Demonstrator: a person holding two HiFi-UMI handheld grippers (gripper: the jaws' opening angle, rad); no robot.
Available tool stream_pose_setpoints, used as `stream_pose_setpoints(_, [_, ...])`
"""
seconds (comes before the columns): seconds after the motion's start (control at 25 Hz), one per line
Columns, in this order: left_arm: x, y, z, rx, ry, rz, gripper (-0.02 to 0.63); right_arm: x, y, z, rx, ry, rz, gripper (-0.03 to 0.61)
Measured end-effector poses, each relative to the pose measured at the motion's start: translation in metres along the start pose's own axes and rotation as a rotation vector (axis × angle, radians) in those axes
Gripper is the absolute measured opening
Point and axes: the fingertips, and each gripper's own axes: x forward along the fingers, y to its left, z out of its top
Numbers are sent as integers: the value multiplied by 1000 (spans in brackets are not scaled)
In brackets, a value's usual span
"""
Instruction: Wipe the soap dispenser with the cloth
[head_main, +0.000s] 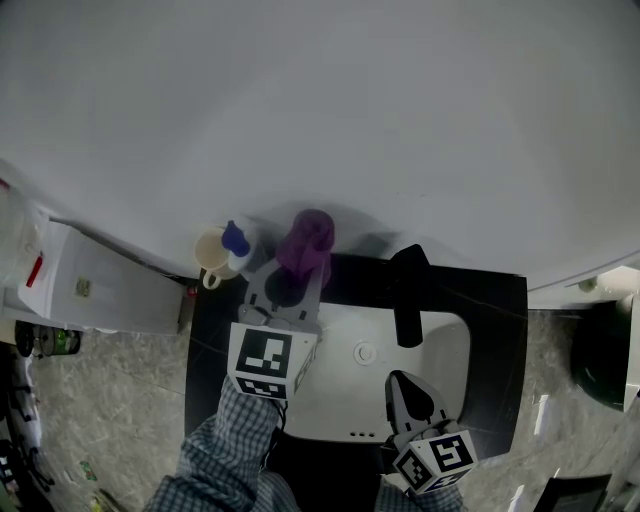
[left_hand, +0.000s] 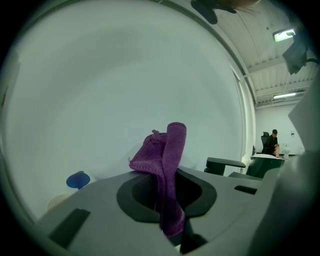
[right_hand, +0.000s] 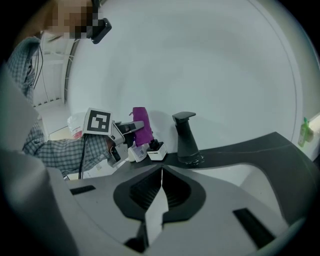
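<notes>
My left gripper (head_main: 291, 283) is shut on a purple cloth (head_main: 306, 245), which stands up bunched above its jaws at the back left of the black counter (head_main: 500, 300). In the left gripper view the cloth (left_hand: 168, 150) hangs pinched between the jaws of the left gripper (left_hand: 170, 202). The right gripper view shows a small white dispenser with a black pump top (right_hand: 156, 148) just below the cloth (right_hand: 142, 124). The head view hides that dispenser under the cloth. My right gripper (head_main: 401, 383) is shut and empty over the front of the white basin (head_main: 450, 350); its jaws meet in its own view (right_hand: 161, 175).
A tall black spout fixture (head_main: 408, 298) (right_hand: 186, 137) stands behind the basin. A blue-capped bottle (head_main: 236, 240) and a beige cup (head_main: 211, 253) sit left of the cloth. A white cabinet (head_main: 90, 285) is at the left, a dark bin (head_main: 603, 352) at the right.
</notes>
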Motion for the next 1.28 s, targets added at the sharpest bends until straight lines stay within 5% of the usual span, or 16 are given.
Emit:
stream_pose_setpoints(0.72, [47, -32, -66, -115, 134, -90, 60, -7, -15, -13, 21, 20, -41, 18])
stream_pose_setpoints(1.28, [59, -46, -81, -94, 131, -173, 60, -8, -21, -20, 48, 18, -74, 18])
